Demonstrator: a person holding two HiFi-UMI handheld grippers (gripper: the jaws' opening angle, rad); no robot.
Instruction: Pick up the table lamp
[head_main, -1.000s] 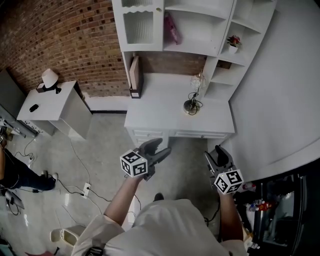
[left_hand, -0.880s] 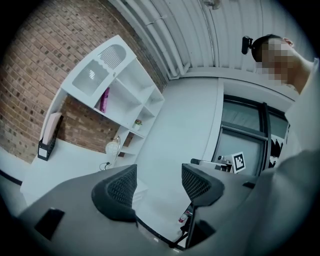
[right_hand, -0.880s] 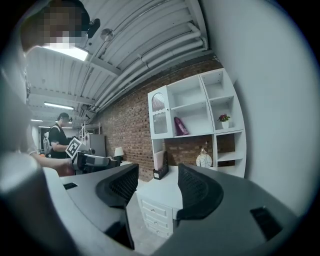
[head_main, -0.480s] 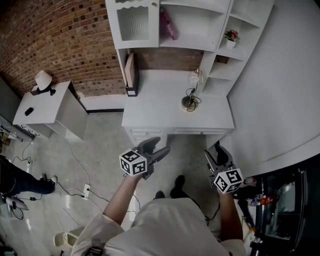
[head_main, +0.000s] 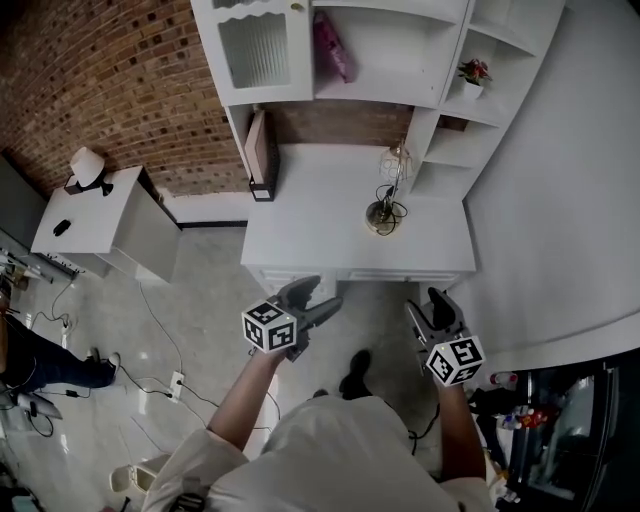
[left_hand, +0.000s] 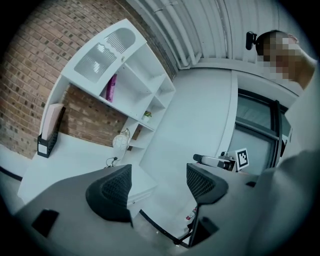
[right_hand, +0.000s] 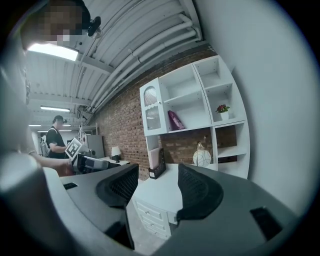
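The table lamp (head_main: 386, 192), a wire globe shade on a round metal base with a dark cord, stands at the right of the white desk (head_main: 310, 225). It also shows far off in the left gripper view as a lamp (left_hand: 119, 143) and in the right gripper view as a lamp (right_hand: 202, 156). My left gripper (head_main: 315, 298) hovers over the floor in front of the desk, its jaws opening with nothing between them. My right gripper (head_main: 431, 305) is level with it on the right, open and empty. Both are well short of the lamp.
A file holder (head_main: 262, 152) stands at the desk's back left. The hutch shelves hold a pink item (head_main: 333, 48) and a small potted plant (head_main: 473, 74). A side cabinet (head_main: 105, 215) with another small lamp (head_main: 89, 166) is on the left. Cables (head_main: 150, 335) lie on the floor.
Both grippers have moved forward toward the desk, which now sits closer below them. A foot has stepped forward. The left jaws stand a little wider.
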